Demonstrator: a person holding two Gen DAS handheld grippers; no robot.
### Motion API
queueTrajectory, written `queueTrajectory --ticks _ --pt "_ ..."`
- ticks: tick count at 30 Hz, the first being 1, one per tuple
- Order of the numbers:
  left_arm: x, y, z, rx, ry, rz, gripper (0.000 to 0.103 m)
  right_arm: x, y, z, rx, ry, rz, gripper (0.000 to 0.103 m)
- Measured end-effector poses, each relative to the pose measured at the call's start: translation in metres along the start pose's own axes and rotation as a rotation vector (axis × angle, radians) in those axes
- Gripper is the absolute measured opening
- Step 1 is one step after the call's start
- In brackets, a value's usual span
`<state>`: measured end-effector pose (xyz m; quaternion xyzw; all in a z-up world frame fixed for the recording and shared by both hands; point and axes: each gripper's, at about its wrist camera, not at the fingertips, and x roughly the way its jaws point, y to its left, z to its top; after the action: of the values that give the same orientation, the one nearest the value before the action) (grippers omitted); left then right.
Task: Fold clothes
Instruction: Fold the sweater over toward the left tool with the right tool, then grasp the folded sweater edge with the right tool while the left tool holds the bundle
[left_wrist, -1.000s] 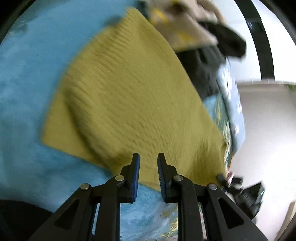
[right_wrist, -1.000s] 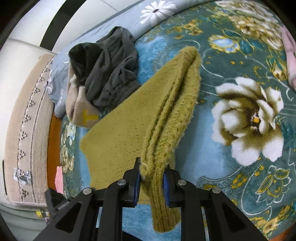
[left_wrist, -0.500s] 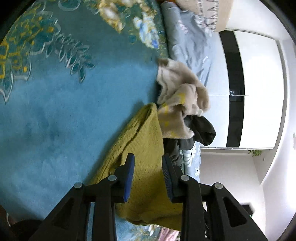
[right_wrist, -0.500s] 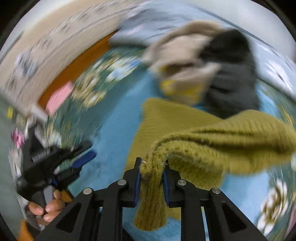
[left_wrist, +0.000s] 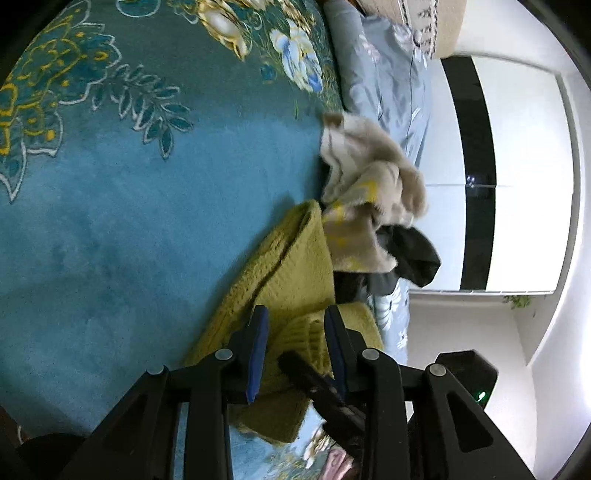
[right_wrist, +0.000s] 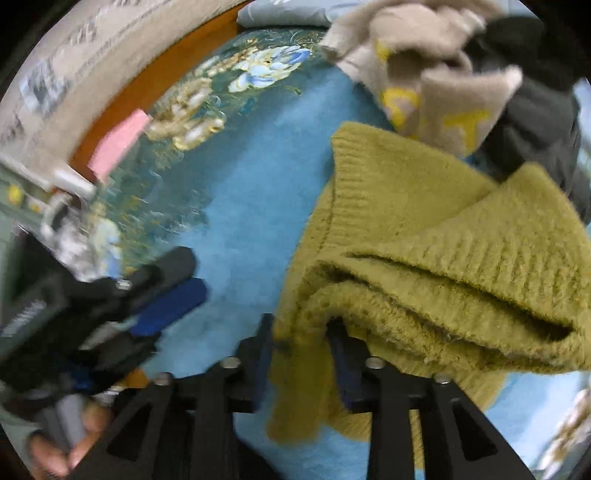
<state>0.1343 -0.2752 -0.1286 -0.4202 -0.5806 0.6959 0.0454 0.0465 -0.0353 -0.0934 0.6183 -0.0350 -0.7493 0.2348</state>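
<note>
- Teal flowered blanket (left_wrist: 147, 229) fills the left wrist view; the left tool (left_wrist: 295, 350) hangs with fingers apart over the olive knit sweater (left_wrist: 291, 273).
- Right wrist view: right tool (right_wrist: 301, 354) clamped on the sweater's doubled edge (right_wrist: 306, 317); I'd lay it square, clear of the beige garment (right_wrist: 436, 92).

sweater (right_wrist: 424, 236): olive-yellow | blanket (left_wrist: 147, 221): teal, floral | garment (left_wrist: 369, 206): beige

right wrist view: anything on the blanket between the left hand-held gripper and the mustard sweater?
No. In the right wrist view, only bare blue blanket separates the left hand-held gripper from the mustard sweater.
</note>
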Motion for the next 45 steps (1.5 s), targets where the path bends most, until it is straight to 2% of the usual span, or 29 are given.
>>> queueTrajectory --ticks 1,4,6,8,10,12,14,18,20,23,24,25,26,28,32,33,36,39,45 --pt "0.001 0.0 0.0 -0.002 0.002 0.002 0.032 -0.006 -0.004 -0.003 0.014 -0.011 0.024 0.051" --pt "0.006 0.0 -0.001 -0.01 0.003 0.004 0.033 -0.025 -0.017 -0.01 0.057 -0.043 0.094 0.051" --pt "0.006 -0.002 -0.002 0.002 0.004 0.013 0.033 -0.05 -0.021 -0.011 0.086 -0.105 0.183 0.051" --pt "0.008 -0.005 -0.005 0.024 0.011 0.026 0.033 -0.086 -0.035 -0.014 0.111 -0.213 0.222 0.052" --pt "0.014 -0.011 -0.009 0.067 0.033 0.053 0.033 -0.106 -0.06 -0.016 0.159 -0.273 0.153 0.058" --pt "0.023 -0.022 -0.015 0.14 0.062 0.112 0.033 -0.124 -0.087 -0.017 0.211 -0.323 0.068 0.059" --pt "0.033 -0.035 -0.023 0.229 0.085 0.183 0.033 -0.124 -0.108 -0.021 0.247 -0.298 -0.001 0.059" --pt "0.048 -0.057 -0.041 0.402 0.119 0.318 0.033 -0.099 -0.116 -0.038 0.209 -0.188 -0.009 0.059" --pt "0.056 -0.058 -0.045 0.428 0.15 0.368 0.033 -0.081 -0.107 -0.042 0.157 -0.155 -0.055 0.059" --pt "0.065 -0.055 -0.048 0.432 0.19 0.426 0.033 -0.068 -0.109 -0.041 0.177 -0.15 -0.079 0.056" --pt "0.067 -0.054 -0.048 0.433 0.2 0.44 0.033 -0.07 -0.107 -0.036 0.17 -0.156 -0.082 0.045" --pt "0.067 -0.054 -0.049 0.436 0.204 0.452 0.033 -0.074 -0.103 -0.029 0.156 -0.163 -0.084 0.028" --pt "0.068 -0.054 -0.049 0.441 0.207 0.464 0.032 -0.077 -0.098 -0.022 0.142 -0.171 -0.086 0.022" --pt "0.067 -0.054 -0.05 0.445 0.208 0.472 0.031 -0.085 -0.09 -0.008 0.115 -0.186 -0.09 0.017" --pt "0.064 -0.051 -0.05 0.428 0.209 0.466 0.025 -0.1 -0.074 0.019 0.06 -0.215 -0.097 0.011" --pt "0.064 -0.05 -0.049 0.422 0.214 0.457 0.025 -0.104 -0.07 0.026 0.046 -0.223 -0.099 0.007" --pt "0.065 -0.05 -0.05 0.415 0.231 0.438 0.025 -0.109 -0.054 0.05 -0.007 -0.226 -0.114 0.007" --pt "0.067 -0.049 -0.049 0.414 0.249 0.419 0.025 -0.072 -0.031 0.088 -0.091 -0.143 -0.183 0.007" --pt "0.064 -0.041 -0.042 0.372 0.26 0.386 0.025 -0.005 -0.024 0.141 -0.022 -0.048 -0.205 0.006"
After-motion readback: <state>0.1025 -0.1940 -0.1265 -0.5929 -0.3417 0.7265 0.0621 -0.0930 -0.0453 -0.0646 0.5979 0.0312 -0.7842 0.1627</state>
